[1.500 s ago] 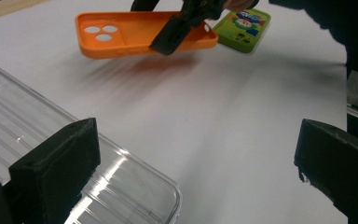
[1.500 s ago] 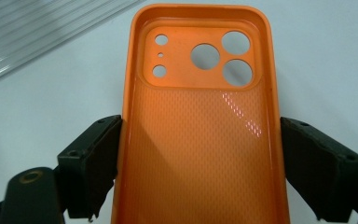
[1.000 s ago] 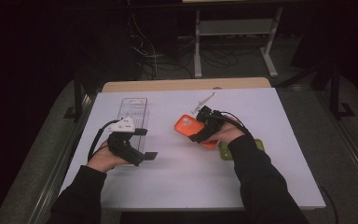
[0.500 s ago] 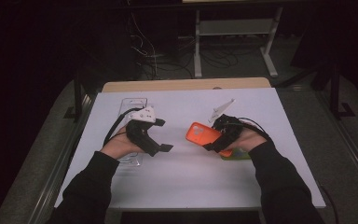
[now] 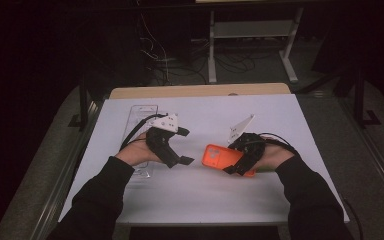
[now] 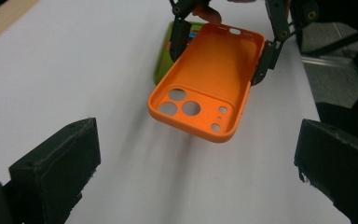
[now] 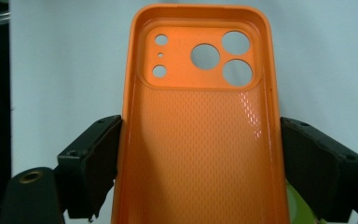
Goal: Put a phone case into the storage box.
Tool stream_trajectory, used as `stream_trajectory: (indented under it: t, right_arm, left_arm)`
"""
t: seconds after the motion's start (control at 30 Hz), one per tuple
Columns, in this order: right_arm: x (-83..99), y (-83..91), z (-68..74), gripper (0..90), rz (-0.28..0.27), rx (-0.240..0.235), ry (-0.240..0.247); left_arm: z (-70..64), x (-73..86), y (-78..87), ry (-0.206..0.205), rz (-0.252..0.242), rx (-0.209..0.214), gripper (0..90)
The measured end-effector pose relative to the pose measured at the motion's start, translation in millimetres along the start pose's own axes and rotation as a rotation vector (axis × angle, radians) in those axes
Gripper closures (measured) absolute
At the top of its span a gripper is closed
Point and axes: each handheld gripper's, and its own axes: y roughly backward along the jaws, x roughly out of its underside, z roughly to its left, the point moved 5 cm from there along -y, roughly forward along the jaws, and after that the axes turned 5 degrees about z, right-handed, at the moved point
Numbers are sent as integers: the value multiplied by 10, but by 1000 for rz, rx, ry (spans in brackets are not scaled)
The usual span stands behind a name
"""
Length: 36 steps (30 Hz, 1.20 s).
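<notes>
The orange phone case (image 7: 200,121) is held off the white table (image 5: 290,200), toward its right half and nearer the front edge than the back, with its hollow inner side turned up and its camera-hole end pointed at the left gripper (image 5: 180,146). It is clamped across its width by the right gripper (image 5: 240,161): in the right gripper view, one black jaw is pressed against each long side wall, at about the middle of the case's length. This sideways grip seems chosen so that the camera end is left free and the open inside is kept unobstructed, as would suit either a handover or the fitting of something into the case. In the left gripper view, the case (image 6: 207,77) is seen between and beyond that gripper's own jaws, which are spread wide and empty; the gripper appears to be lined up on the free end, though nothing is touched yet. A green object (image 6: 164,63), possibly another case, lies flat on the table just under and behind the orange one, partly hidden. Toward the back left corner, a clear plastic tray (image 5: 142,112) is left lying, partly covered by the left hand (image 5: 135,155).
</notes>
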Motion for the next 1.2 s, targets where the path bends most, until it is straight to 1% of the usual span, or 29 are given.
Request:
stream_trajectory:
  t: [0.03,0.07,0.13,0.17,0.2,0.23,0.27,0.3,0.33,0.37,0.43,0.5,0.63,0.73,0.77,0.83,0.9,0.93,0.97,1.03,1.1,1.13,1.17,1.2]
  right_arm:
    - [1,2,13,149,2,-7,4]
    - [2,6,33,149,3,-17,4]
    - [-1,9,53,149,2,-23,23]
    - [-5,12,67,149,2,-28,27]
    - [-10,12,85,149,-1,-32,35]
    - [-16,20,96,148,-3,-24,48]
    - [-21,22,117,149,-3,-34,54]
    - [-25,22,127,149,-5,-34,67]
    - [-29,22,144,149,-3,-42,79]
    - [-35,18,165,149,-1,-45,83]
    - [-58,-3,199,149,5,-54,93]
    - [-64,-11,205,149,7,-57,96]
    - [-99,-47,252,149,14,-69,122]
    - [-110,-53,269,149,14,-74,124]
    - [-114,-53,273,148,12,-76,127]
    - [-127,-50,280,148,8,-71,131]
    - [-139,-51,295,148,-4,-87,125]
    - [-146,-46,297,148,-6,-84,130]
    - [-149,-41,299,148,-3,-78,133]
    - [-166,-36,312,149,-6,-76,139]
    - [-185,-28,326,148,-12,-73,147]
    - [-196,-28,328,149,-16,-73,155]
    - [-196,-25,340,149,-12,-77,148]
    - [-194,-20,357,148,-2,-82,128]
  left_arm:
    - [-18,-9,-17,-12,15,10,0]
    - [-39,-20,-41,-10,14,23,0]
    - [-70,-30,-80,-20,30,46,0]
    - [-78,-31,-96,-35,45,53,0]
    - [-92,-31,-114,-37,56,62,0]
    - [-98,-32,-130,-48,65,70,0]
    - [-109,-35,-146,-43,62,74,0]
    - [-121,-37,-158,-42,68,84,0]
    - [-128,-40,-173,-53,78,92,0]
    - [-138,-42,-188,-50,80,97,0]
    - [-151,-46,-215,-58,91,113,0]
    - [-169,-45,-253,-59,105,129,0]
    - [-190,-37,-328,-85,136,132,0]
    - [-212,-20,-381,-106,162,129,0]
    - [-235,-10,-394,-91,172,132,0]
    - [-255,-1,-424,-98,180,130,0]
    - [-274,7,-453,-102,188,134,0]
    - [-275,9,-464,-108,193,133,0]
    - [-289,12,-487,-105,194,136,0]
    - [-301,20,-508,-113,211,135,0]
    - [-313,24,-527,-109,205,140,0]
    - [-311,26,-530,-115,208,141,0]
    - [-314,27,-537,-114,206,140,0]
    - [-313,30,-541,-119,210,140,0]
